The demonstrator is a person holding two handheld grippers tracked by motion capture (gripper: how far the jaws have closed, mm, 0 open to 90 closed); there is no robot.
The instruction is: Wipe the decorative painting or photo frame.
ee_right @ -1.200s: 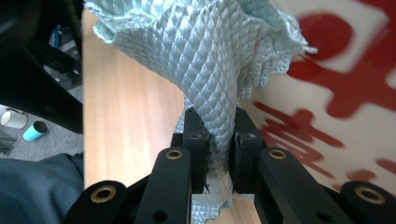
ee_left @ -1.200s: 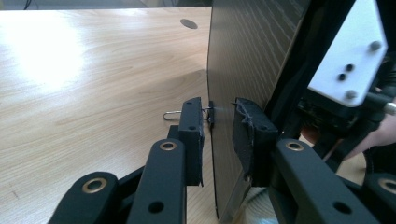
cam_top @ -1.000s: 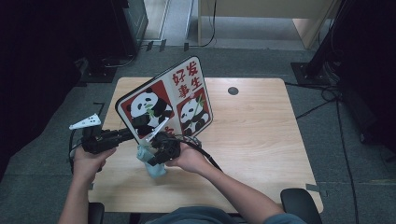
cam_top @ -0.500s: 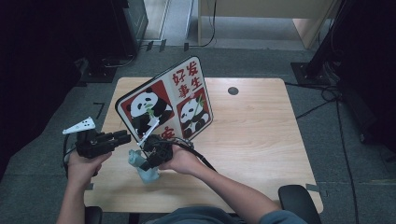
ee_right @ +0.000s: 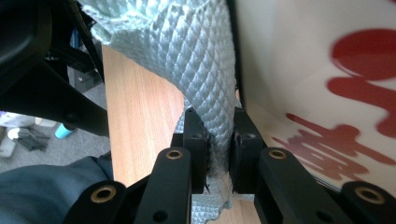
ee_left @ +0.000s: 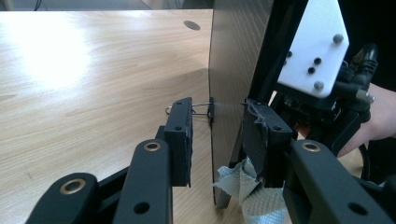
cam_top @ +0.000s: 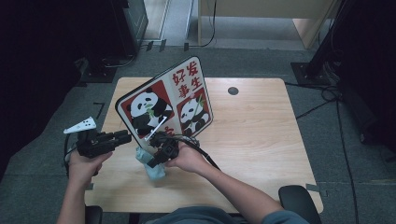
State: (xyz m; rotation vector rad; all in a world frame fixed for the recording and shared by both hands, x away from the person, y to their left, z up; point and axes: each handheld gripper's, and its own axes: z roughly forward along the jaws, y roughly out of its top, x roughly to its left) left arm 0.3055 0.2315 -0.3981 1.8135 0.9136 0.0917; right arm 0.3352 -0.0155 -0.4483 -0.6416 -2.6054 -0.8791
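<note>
Low and left of centre in the high view: standing on edge on the table [cam_top: 261, 140], a board [cam_top: 163, 100], printed face turned toward the right of frame, long axis running from lower left to upper right.

Straddling its lower-left edge with the left gripper [cam_top: 125, 136]. Have just been opening those jaws, with the edge between them. Seen in the left gripper view: a clear gap on the left-hand pad's side, so released, not clamping. Cannot tell whether the right-hand pad brushes the dark back.

Hooked on that same edge, level with the pads: a clip [ee_left: 201, 108], wire loop pointing at the left-hand pad.

Clenched tight on a cloth [cam_top: 154, 170] with the right gripper [cam_top: 152, 161], just right of the left one in the high view, at the foot of the board. In the right gripper view, pinched between both pads, with the printed face close on the right.

Probably wiping the board.

Turns on this: board dead ahead of the left gripper and already inside the jaws, so closing alone enough to steady it. Printed face just beside the cloth, up and right of the right gripper, so likely sweeping along the long axis toward the upper right. Nearer the face: right hand. Nearer the back and edge: left.
</note>
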